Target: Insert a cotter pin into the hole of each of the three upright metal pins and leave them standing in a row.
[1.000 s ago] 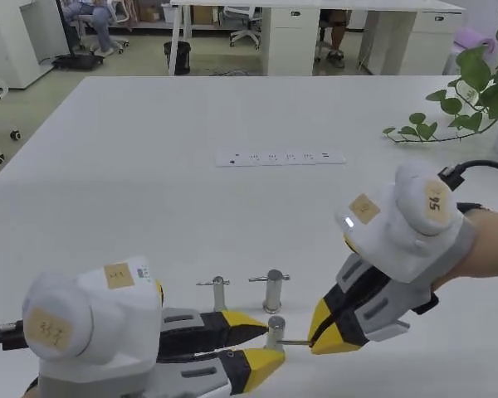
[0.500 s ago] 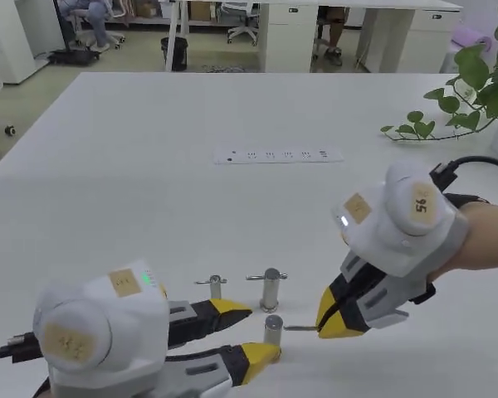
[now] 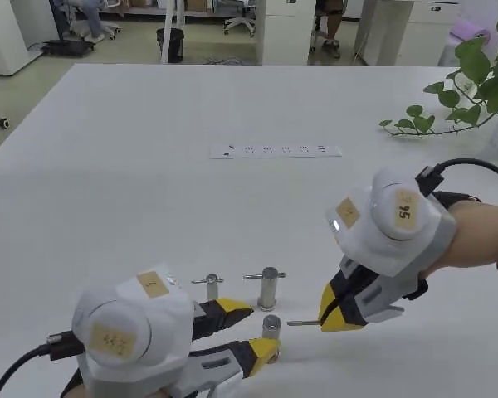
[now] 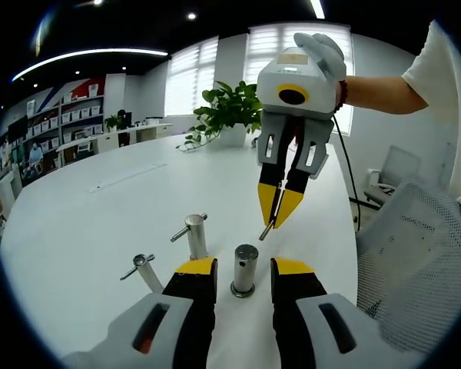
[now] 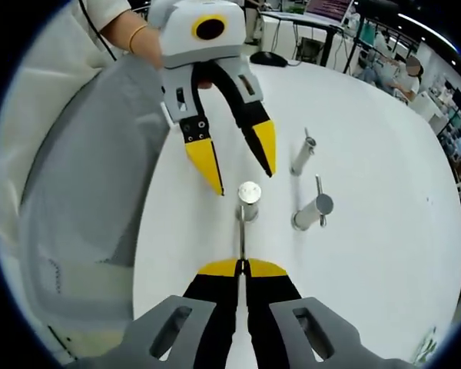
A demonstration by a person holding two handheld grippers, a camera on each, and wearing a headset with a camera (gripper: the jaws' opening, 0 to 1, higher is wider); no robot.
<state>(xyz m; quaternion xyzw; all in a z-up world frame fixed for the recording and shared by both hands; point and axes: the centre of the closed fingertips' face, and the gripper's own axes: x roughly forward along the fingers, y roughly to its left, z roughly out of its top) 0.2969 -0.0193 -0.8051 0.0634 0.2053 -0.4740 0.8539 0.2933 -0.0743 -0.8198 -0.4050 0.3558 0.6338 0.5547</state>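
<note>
Office, desks [image 3: 286, 33], mesh chair [image 4: 422, 254], potted plant [image 3: 481, 75]

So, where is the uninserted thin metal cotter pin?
Head view: the cotter pin sits in the right gripper, tip just right of the nearest upright silver metal pin.

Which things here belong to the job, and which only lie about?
For the job: bare metal pin; tall fitted pin; small fitted pin; cotter pin in the right gripper; left gripper.
Lying about: power strip; plant.
</note>
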